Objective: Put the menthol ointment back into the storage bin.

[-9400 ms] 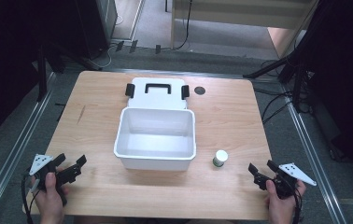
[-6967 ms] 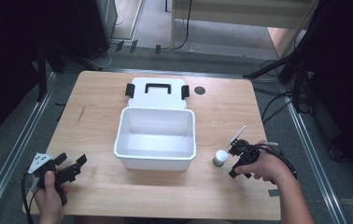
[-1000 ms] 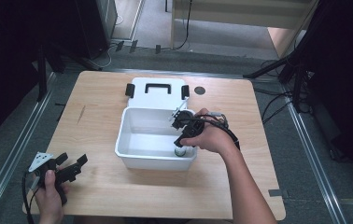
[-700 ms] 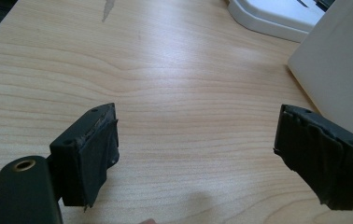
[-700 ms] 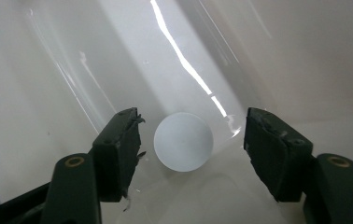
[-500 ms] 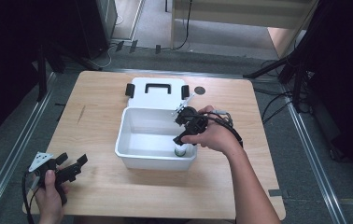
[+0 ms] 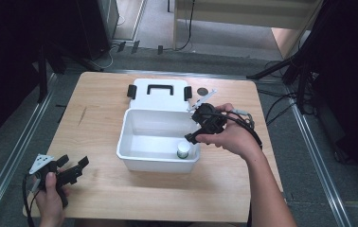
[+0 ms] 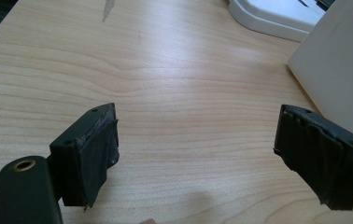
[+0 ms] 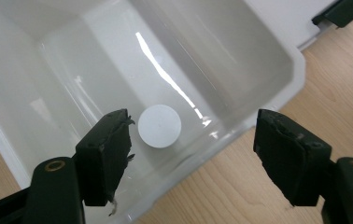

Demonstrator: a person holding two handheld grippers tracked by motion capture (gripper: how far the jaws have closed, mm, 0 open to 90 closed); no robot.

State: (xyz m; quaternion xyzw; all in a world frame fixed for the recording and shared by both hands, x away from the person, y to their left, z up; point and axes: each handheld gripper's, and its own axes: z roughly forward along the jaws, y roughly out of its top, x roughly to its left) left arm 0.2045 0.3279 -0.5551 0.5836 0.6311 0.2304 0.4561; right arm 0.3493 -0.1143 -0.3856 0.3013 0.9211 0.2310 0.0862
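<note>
A small white-capped bottle stands upright in the near right corner of the white bin. In the right gripper view its round cap lies below and between the jaws, free of them. My right gripper hovers above that corner, open; its jaws have just been opening and nothing is between them. My left gripper rests open on the table near the front left corner, its pads wide apart over bare wood.
The bin's white lid with a black handle lies flat behind the bin. A small dark disc sits on the table to the lid's right. The bin's side wall stands to the right of my left gripper.
My right gripper has let go of the bottle inside the bin and lifted up and slightly right, with its jaws spreading. The left gripper has stayed put.
</note>
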